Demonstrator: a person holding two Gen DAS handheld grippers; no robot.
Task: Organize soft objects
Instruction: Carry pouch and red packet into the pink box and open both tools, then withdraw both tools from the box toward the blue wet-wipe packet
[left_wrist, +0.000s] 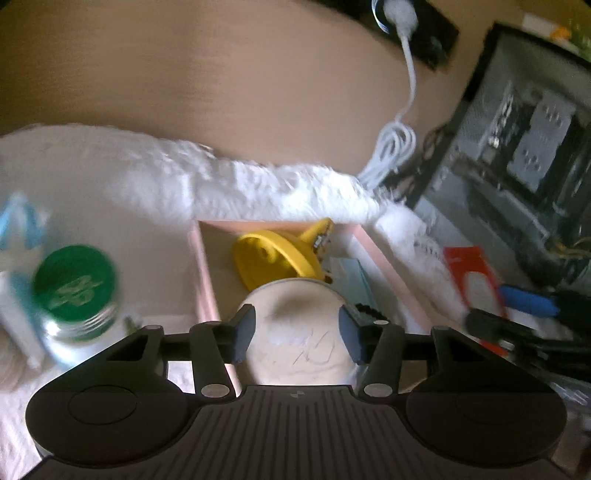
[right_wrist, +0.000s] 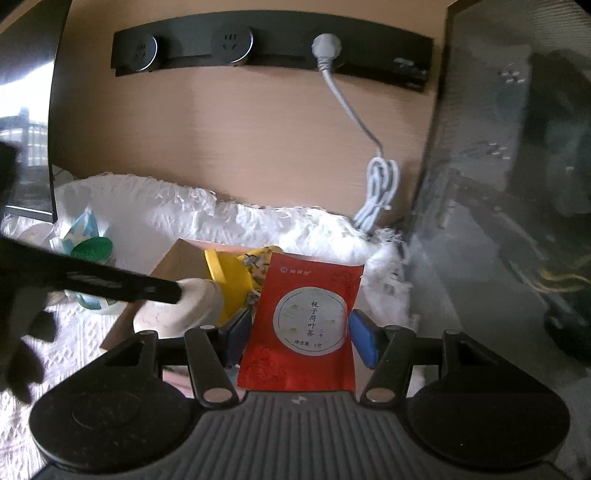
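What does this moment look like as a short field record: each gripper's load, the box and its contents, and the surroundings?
left gripper: shut on a round white soft pad, over the box
right gripper: shut on a red tea sachet, upright
pink box: open, holds a yellow object and a pale blue packet
beside box: green-lidded jar
surface: white fluffy mat
behind: white cable plugged into black power strip
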